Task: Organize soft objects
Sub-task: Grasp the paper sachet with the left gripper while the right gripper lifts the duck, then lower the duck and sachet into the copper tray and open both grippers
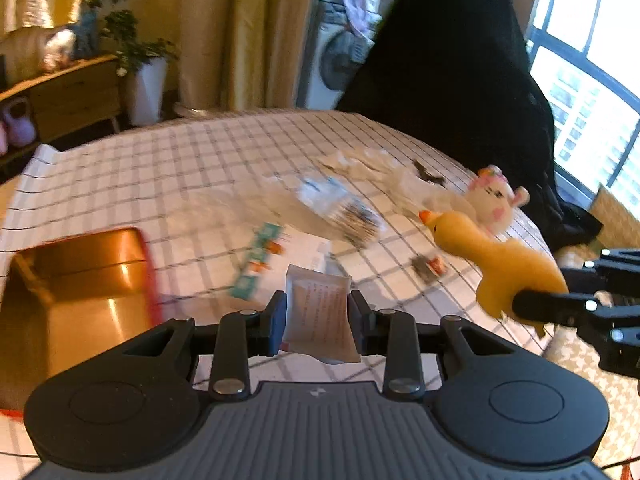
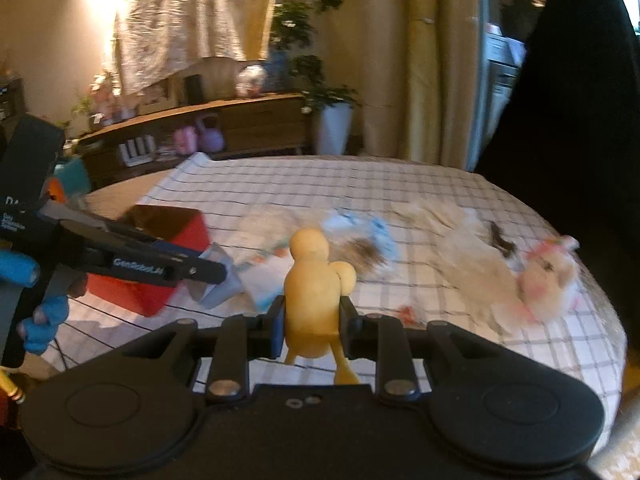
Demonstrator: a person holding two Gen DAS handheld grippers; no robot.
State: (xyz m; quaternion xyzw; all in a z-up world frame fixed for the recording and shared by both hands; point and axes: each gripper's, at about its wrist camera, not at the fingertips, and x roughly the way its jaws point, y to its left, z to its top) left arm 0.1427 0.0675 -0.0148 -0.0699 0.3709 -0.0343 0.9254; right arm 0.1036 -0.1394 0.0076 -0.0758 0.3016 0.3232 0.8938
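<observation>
Clamped between the pads of the left gripper [image 1: 318, 314] is a small white sachet [image 1: 320, 316], printed side up, held clear above the checked tablecloth [image 1: 160, 168]. To its left sits the red bin [image 1: 80, 280], open-topped with a shiny brown interior; this looks like the collecting place, so the sachet seems close to its drop. Rightward across the cloth lie blurred clear wrappers [image 1: 336, 208] and a strip of teal packets [image 1: 256, 264], then a white plush toy [image 1: 496, 200] near the far right edge. The right gripper [image 2: 312, 320] is closed around the body of a yellow rubber duck [image 2: 312, 292], its neck and head rising above the fingers and its legs dangling below.

Both views are smeared by motion, so fine detail on the table is unclear. To finish the step well, the left tool should travel fully over the bin's opening before releasing, low enough that the light sachet does not flutter onto the cloth. With 2 loads in the air, the grippers should approach 1 at a time to avoid a clash at the rim.
</observation>
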